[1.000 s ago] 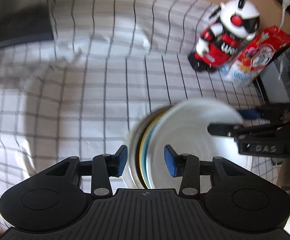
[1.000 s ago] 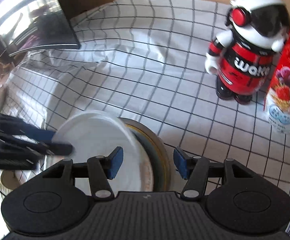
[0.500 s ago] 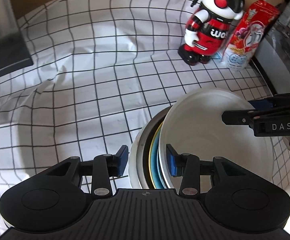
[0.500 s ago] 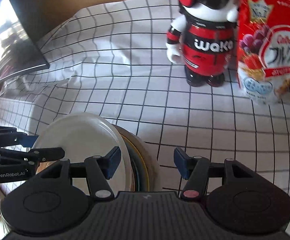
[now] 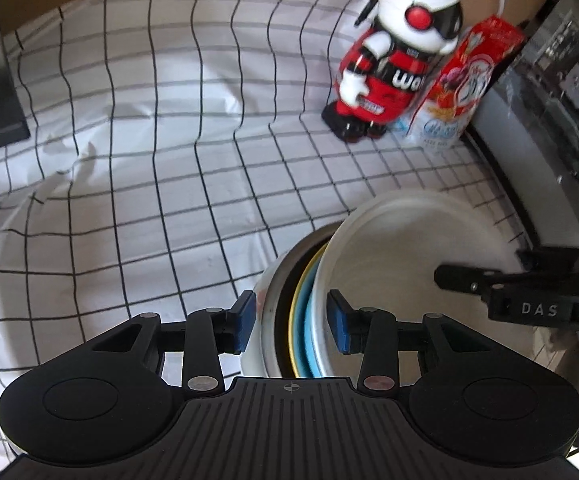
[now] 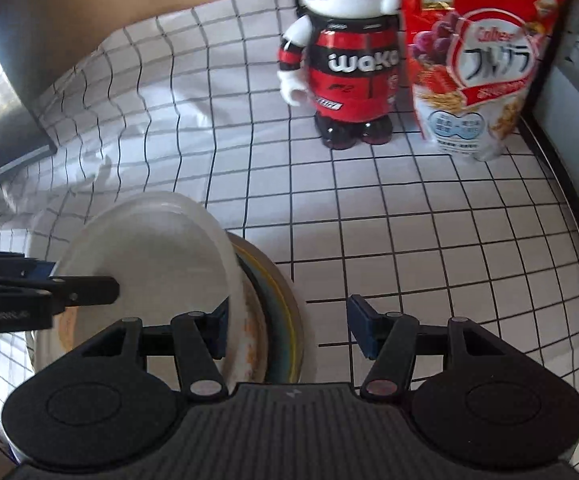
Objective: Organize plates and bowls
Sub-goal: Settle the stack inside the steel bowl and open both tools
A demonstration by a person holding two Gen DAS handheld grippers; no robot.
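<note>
Both grippers, left gripper [image 5: 289,322] and right gripper [image 6: 287,330], remain wide open astride the stacked dishes [image 5: 301,320]. Since a moment ago they have carried the stack toward the checked cloth's [image 5: 149,140] far right corner, so nothing is firmly clamped.

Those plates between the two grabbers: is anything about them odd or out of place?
Yes. The plates stand on edge, not flat, on the wrinkled checked tablecloth. The white plate leans off the rest, and one plate shows orange-brown smears.

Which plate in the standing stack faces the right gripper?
The plain white plate, outermost in the stack; the blue and yellow-rimmed ones sit behind it, between the left gripper fingers.
</note>
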